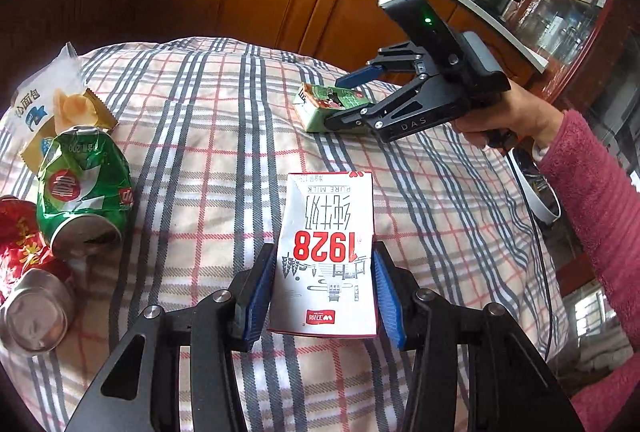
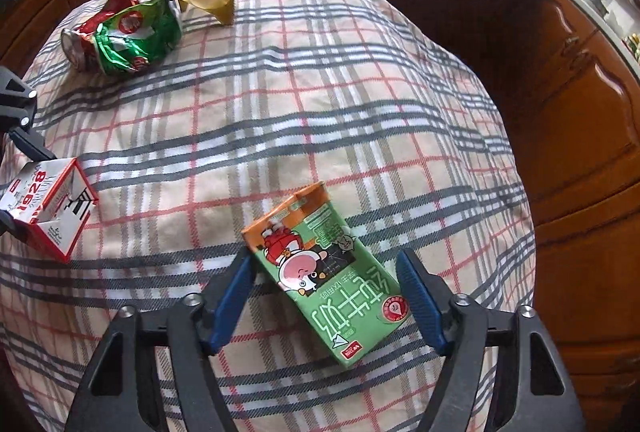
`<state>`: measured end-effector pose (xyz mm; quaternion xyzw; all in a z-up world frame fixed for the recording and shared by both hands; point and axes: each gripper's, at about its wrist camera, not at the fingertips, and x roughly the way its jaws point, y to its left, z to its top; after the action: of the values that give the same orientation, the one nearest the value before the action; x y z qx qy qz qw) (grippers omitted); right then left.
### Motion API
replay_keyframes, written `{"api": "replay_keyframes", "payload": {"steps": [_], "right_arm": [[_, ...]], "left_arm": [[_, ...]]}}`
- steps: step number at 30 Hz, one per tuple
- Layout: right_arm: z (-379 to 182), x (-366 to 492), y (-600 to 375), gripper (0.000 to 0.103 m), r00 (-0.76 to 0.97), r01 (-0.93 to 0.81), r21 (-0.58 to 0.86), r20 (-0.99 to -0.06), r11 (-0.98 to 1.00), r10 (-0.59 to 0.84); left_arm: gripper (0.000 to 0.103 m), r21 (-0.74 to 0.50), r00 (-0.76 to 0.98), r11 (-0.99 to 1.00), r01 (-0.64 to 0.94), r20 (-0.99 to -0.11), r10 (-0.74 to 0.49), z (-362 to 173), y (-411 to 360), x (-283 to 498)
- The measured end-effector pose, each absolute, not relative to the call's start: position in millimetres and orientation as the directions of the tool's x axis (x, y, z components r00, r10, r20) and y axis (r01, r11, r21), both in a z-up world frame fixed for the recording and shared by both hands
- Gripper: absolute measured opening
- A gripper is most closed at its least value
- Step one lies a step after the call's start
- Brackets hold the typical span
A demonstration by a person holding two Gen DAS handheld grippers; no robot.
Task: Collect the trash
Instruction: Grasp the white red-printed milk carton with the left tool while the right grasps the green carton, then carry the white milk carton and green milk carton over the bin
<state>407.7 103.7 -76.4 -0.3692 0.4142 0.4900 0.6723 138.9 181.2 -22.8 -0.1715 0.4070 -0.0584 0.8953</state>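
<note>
1. White milk carton [image 1: 326,260], red "1928" print, bottom centre of the left view.
2. Green milk carton [image 2: 326,280] lies flat, tilted, lower centre of the right view.
3. Crushed green can [image 1: 82,187] on its side, left edge.
4. Crushed red can [image 1: 28,272] at lower left, touching the green one.

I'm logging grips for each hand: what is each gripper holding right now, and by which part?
The left gripper clamps the white milk carton by its two side faces. The right gripper straddles the green carton and grips nothing yet.

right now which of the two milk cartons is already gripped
The white and red 1928 carton: the left gripper has its pads pressed on both sides. The green carton lies loose between the right gripper's open jaws.
</note>
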Motion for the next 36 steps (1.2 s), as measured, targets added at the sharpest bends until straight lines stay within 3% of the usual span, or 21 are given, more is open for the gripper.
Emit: {"api": "replay_keyframes", "payload": {"steps": [1, 4, 12, 17, 26, 36], "right_arm": [[-74, 408, 98, 0.059, 0.184, -0.956, -0.077, -0.909, 0.283, 0.374], [-61, 405, 70, 0.052, 0.201, -0.911, 0.0, -0.874, 0.413, 0.442], [-38, 362, -54, 0.049, 0.264, -0.61, 0.349, -0.758, 0.712, 0.597], [-37, 311, -139, 0.047, 0.371, -0.396, 0.526, -0.658, 0.753, 0.655], [-37, 238, -232, 0.046, 0.553, -0.159, 0.602, -0.603, 0.783, 0.576], [-38, 206, -280, 0.045, 0.645, -0.066, 0.615, -0.575, 0.786, 0.503]], "left_arm": [[0.046, -0.355, 0.666, 0.934, -0.039, -0.706, -0.241, -22, 181, 139], [0.046, -0.367, 0.678, 0.929, -0.041, -0.693, -0.244, -17, 178, 142], [0.046, -0.373, 0.697, 0.928, 0.008, -0.664, -0.272, -9, 133, 159], [0.046, -0.363, 0.699, 0.927, 0.093, -0.64, -0.32, -3, 86, 175], [0.046, -0.339, 0.644, 0.923, 0.183, -0.668, -0.373, -6, 11, 202], [0.046, -0.314, 0.624, 0.913, 0.26, -0.667, -0.407, 5, -40, 221]]}}
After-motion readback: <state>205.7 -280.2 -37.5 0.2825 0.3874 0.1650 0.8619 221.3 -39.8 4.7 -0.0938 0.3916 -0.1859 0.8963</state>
